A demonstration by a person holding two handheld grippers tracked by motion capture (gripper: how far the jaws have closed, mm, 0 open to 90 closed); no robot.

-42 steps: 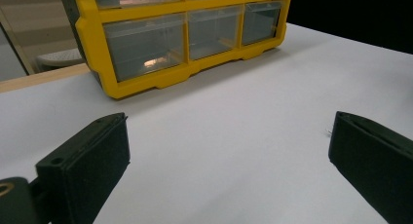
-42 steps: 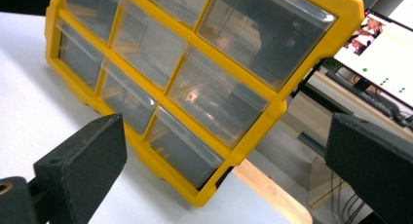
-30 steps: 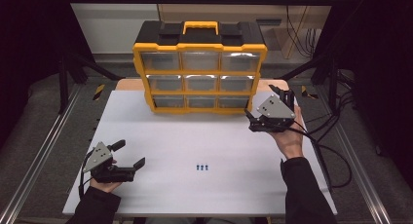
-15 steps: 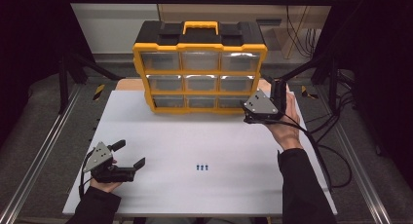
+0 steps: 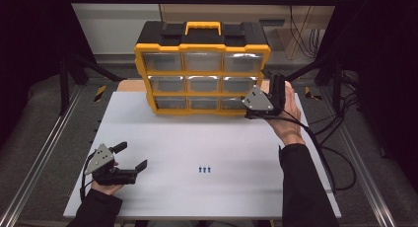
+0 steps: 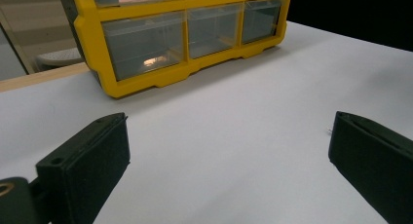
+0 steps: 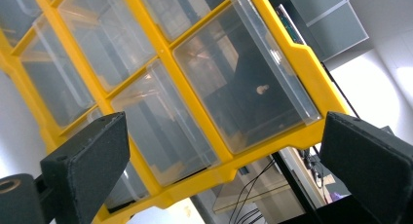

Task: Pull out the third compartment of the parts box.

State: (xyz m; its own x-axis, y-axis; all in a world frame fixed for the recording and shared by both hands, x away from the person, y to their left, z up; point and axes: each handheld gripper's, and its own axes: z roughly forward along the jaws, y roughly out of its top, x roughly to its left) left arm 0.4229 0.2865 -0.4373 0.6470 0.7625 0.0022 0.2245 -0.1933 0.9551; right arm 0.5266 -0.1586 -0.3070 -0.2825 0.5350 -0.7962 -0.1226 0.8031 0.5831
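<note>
A yellow drawer organiser [image 5: 202,69] with clear drawers and a black top is seen standing at the far edge of the white table [image 5: 207,143]. The right gripper [image 5: 268,101] is held at the cabinet's lower right corner, just beside the right-hand drawers [image 7: 243,83]; its jaws are spread wide and nothing is held between them. The left gripper [image 5: 129,158] is held low at the table's near left, well apart from the cabinet, its jaws likewise spread with nothing gripped. Three small blue screws [image 5: 204,169] are seen lying on the table between the hands.
</note>
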